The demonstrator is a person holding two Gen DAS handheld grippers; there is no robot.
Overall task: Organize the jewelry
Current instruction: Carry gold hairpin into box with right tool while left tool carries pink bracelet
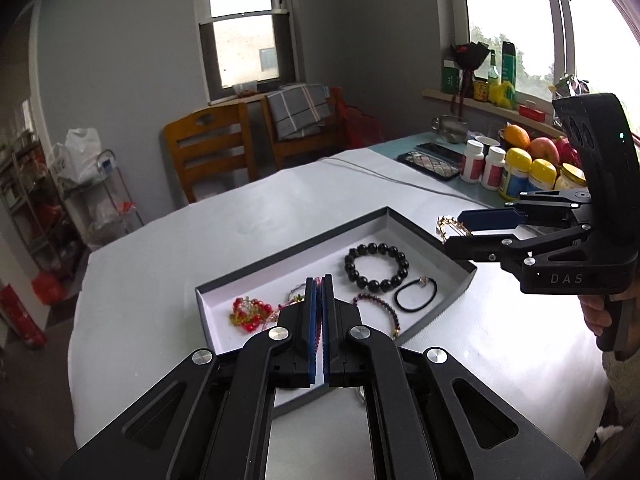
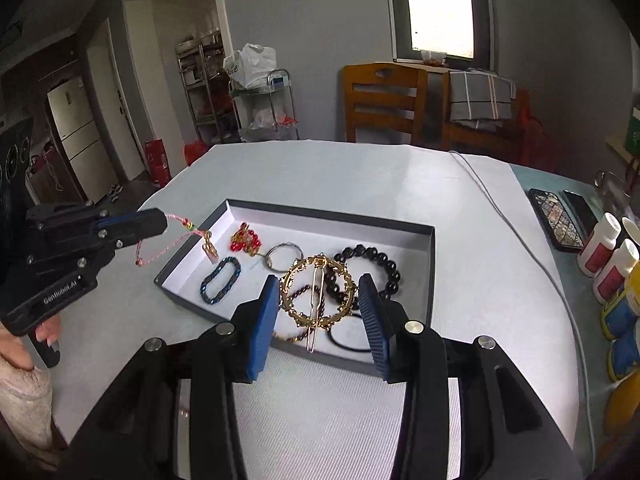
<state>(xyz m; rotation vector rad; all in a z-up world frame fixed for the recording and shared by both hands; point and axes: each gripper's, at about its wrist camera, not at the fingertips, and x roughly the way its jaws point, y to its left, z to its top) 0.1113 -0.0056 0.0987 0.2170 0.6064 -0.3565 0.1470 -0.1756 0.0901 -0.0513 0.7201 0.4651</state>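
Presently both tools hang above the shallow grey cardboard tray with a white lining (image 2: 430, 264), each with a piece clamped. Right tool (image 2: 318, 312): blue pads part-way closed on a round gold-coloured openwork hair clip with a long pin across it (image 2: 318, 294), pads pressing its left and right rim, clip clear of the tray floor. Left tool (image 2: 162, 222): pads fully together on a thin pink braided cord bracelet with small coloured beads and a gold charm (image 2: 188, 232), which dangles from the tips over the tray's left edge.

Lying in the tray: a black glossy bead bracelet (image 1: 376, 266), a black elastic hair tie (image 1: 416, 294), a dark purple bead strand (image 1: 380, 308), a red-and-gold bead cluster (image 1: 248, 312), a dark blue chain bracelet (image 2: 222, 280) and a thin silver ring-shaped bangle (image 2: 282, 254). All loose and unsorted, some overlapping.

Tray sits on the white-covered table (image 1: 160, 260); no jewelry seen on the cloth outside the tray.

Judgement: early to mid task. Two pieces are lifted and where they belong is not shown; six remain in the tray.
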